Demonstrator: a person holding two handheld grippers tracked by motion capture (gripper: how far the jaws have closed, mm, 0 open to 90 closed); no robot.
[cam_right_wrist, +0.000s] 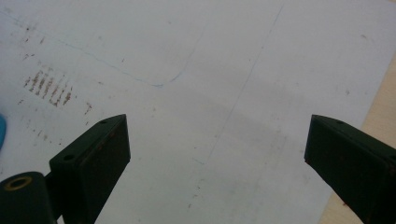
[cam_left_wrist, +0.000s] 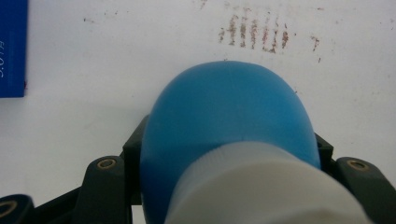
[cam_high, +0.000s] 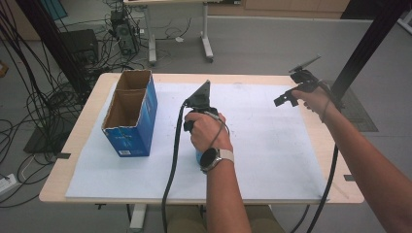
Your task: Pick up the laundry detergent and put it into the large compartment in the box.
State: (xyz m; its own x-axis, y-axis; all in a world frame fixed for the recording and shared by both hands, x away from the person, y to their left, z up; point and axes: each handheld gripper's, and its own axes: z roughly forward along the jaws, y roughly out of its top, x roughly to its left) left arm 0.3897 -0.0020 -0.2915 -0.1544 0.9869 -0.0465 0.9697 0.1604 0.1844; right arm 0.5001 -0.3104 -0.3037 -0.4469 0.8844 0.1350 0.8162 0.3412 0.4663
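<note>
In the left gripper view a blue bottle with a white screw cap sits low in the middle of the frame, lying with its rounded base pointing away from the camera. The left tool has its jaws pressed against the bottle's sides, one at each flank, so it has firm hold of it. In the high view the same tool is at centre frame under the person's left hand, low over the white sheet that covers the bench; a sliver of blue peeks out beside the wrist. The right tool hangs with its jaws wide apart and nothing between them, and it sits at the upper right of the high view. An open blue cardboard box stands at the left.

The bottle looks like smooth plastic, probably light, fairly stiff yet likely to give under a hard squeeze, and its rounded, glossy body could slide between the pads. A hold across the straight middle of the body, or just below the ribbed cap, seems safer than one on the domed end.
</note>
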